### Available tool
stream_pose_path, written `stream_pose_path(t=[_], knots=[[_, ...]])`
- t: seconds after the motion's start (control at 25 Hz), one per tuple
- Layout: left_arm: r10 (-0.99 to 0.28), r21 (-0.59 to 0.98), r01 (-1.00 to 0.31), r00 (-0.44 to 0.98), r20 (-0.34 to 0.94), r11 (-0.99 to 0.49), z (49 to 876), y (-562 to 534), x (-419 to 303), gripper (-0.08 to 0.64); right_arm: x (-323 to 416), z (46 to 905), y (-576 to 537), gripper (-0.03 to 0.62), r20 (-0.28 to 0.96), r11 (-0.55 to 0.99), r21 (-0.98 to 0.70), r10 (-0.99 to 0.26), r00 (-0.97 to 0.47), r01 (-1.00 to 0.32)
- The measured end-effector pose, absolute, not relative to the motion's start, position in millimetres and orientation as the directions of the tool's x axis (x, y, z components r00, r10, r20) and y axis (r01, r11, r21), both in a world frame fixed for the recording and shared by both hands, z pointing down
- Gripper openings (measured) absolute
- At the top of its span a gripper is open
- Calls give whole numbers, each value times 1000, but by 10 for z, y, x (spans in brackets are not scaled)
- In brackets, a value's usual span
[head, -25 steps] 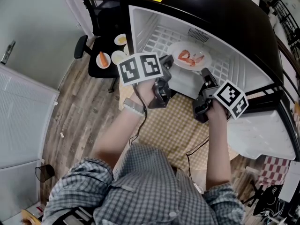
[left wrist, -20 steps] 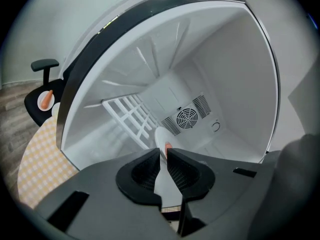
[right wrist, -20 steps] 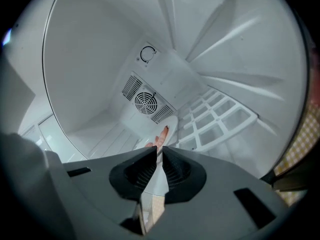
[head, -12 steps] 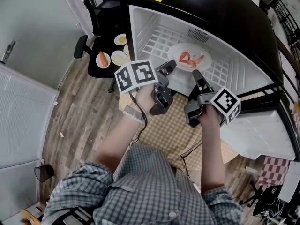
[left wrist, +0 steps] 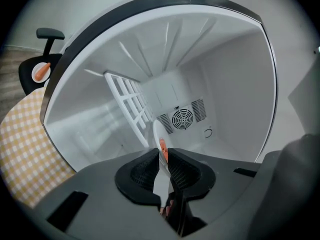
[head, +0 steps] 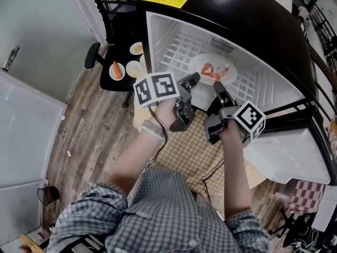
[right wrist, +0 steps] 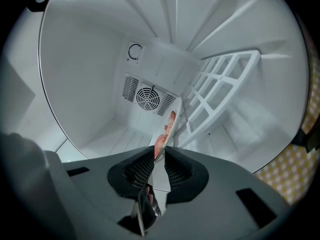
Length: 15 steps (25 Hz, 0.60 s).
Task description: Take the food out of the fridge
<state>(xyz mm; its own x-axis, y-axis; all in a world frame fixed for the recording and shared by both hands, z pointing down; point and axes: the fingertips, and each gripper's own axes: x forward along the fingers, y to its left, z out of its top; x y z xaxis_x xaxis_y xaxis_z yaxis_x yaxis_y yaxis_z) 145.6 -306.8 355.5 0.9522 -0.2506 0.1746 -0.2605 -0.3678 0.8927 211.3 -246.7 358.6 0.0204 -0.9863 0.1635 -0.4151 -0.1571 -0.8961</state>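
A white plate (head: 225, 77) carrying reddish food (head: 210, 69) rests on the wire shelf (head: 176, 49) inside the open fridge. My left gripper (head: 190, 80) is at the plate's near left rim. My right gripper (head: 217, 86) is at its near rim, just to the right. In the left gripper view the plate (left wrist: 155, 132) runs edge-on between the pads; the left gripper (left wrist: 161, 156) has just been closing and now presses on it. The right gripper view shows the plate (right wrist: 160, 181) clamped between the pads of the right gripper (right wrist: 159, 156).
A black chair (head: 113, 80) left of the fridge bears small plates, one with a carrot (head: 115, 68). A checkered mat (head: 189, 141) lies on the floor before the fridge. The open door (head: 295, 152) stands at the right. A fan vent (left wrist: 181, 118) sits in the back wall.
The right gripper has shifted left along the plate's near rim, closer to the left gripper. Both grippers have rolled. The plate stays on the shelf.
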Motion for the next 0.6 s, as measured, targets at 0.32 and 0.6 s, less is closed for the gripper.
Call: stream_pose_path(t=[0.32,0.6], knots=[[-260,878,-267,950,171,-397,3515,-2989,1378,61,2050,3529,-2415,60,133,-110,-884,-991,-19,-455],[-318,868,-302,931,179,-393,3558,-2868,1239,63,1939,3549,-2327,60,153,-93,-852,-985,-75,-516]])
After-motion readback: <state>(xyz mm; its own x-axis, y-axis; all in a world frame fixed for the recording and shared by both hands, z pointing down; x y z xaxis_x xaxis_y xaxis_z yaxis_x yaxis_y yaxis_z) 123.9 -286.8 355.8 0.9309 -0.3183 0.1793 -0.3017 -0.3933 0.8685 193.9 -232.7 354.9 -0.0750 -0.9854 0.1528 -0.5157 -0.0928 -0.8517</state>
